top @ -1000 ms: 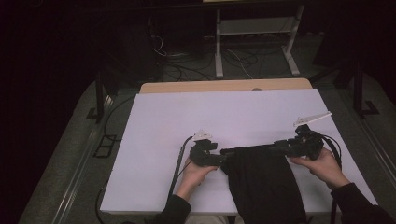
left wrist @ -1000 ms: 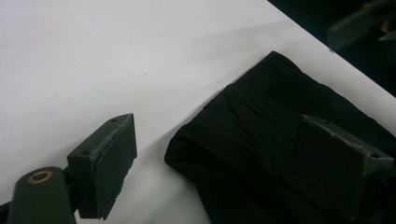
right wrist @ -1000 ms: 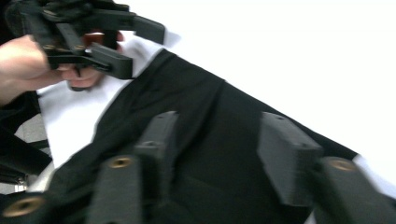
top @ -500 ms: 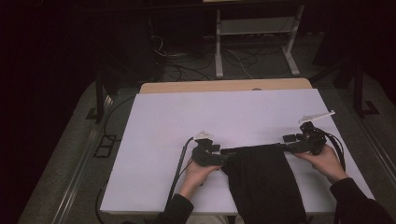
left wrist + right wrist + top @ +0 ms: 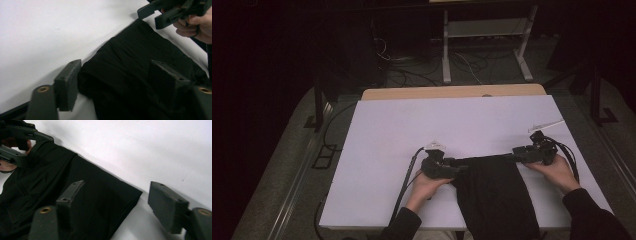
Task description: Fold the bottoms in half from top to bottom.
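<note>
A black cloth (image 5: 494, 195) lies on the white table (image 5: 412, 135) and hangs over its front edge. My left gripper (image 5: 460, 165) stands open at the cloth's far left corner. In the left gripper view, the left gripper (image 5: 117, 87) has that corner of the black cloth (image 5: 130, 75) lying between its spread jaws. My right gripper (image 5: 517, 152) stands open at the far right corner. The right gripper view shows the right gripper (image 5: 117, 203) with its jaws on either side of that corner of the black cloth (image 5: 95, 192).
A thin white strip (image 5: 546, 124) lies on the table beyond the right hand. A wooden edge (image 5: 452, 92) runs along the table's back. Behind it are a metal stand (image 5: 482, 35) and cables on the floor.
The right hand has shifted slightly left and the left hand slightly right. The cloth lies much as before.
</note>
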### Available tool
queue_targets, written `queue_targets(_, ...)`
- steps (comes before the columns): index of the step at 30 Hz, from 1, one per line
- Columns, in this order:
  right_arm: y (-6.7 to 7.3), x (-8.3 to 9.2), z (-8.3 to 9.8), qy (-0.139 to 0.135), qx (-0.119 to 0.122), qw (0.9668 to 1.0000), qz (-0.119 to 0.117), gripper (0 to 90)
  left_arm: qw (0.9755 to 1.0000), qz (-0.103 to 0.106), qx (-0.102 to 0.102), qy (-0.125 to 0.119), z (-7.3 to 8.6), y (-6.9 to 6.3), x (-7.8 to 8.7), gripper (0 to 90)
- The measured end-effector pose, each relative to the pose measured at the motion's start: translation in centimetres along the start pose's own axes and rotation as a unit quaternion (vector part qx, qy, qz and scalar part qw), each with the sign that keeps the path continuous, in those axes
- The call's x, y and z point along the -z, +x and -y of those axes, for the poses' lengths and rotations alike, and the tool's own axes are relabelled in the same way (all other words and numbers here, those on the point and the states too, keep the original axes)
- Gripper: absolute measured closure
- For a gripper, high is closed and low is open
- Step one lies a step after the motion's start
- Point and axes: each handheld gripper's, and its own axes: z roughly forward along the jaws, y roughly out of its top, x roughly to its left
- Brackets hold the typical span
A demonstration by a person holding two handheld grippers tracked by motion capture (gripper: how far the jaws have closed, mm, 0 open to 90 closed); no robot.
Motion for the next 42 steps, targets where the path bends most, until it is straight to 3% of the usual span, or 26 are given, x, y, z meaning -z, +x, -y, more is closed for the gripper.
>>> queue_targets(3, 0.0, -0.4, 0.0, 0.007, 0.005, 1.0, -0.004, 35.1, 0.9999, 0.009, -0.008, 0.009, 0.0, -0.1, -0.1, 38.0)
queue_targets(7, 0.3, -1.0, -0.2, 0.011, 0.018, 0.9998, -0.002, 45.5, 0.9988, 0.002, -0.033, 0.037, -0.3, -0.7, -0.6, 52.3)
queue_targets(11, 0.6, -1.3, -0.2, 0.019, 0.025, 0.9995, 0.002, 70.3, 0.9957, -0.01, -0.058, 0.072, -1.1, -1.3, -0.9, 68.7)
queue_targets(14, 0.8, -1.1, -0.2, 0.018, 0.029, 0.9994, 0.0, 82.3, 0.9961, -0.007, -0.06, 0.064, -1.3, -1.3, -0.8, 78.1)
queue_targets(21, 0.9, -0.6, -0.2, 0.012, 0.018, 0.9998, 0.0, 83.8, 0.9982, -0.003, -0.04, 0.043, -1.6, 0.0, 0.3, 81.0)
queue_targets(26, 1.3, -0.6, -0.6, 0.005, 0.021, 0.9998, -0.002, 83.9, 0.9983, -0.005, -0.042, 0.039, -1.9, 0.3, 1.0, 81.0)
queue_targets(42, 2.8, -0.8, -2.7, -0.001, 0.036, 0.9992, -0.015, 83.9, 0.9944, -0.034, -0.088, 0.047, -4.1, 0.1, 3.4, 80.9)
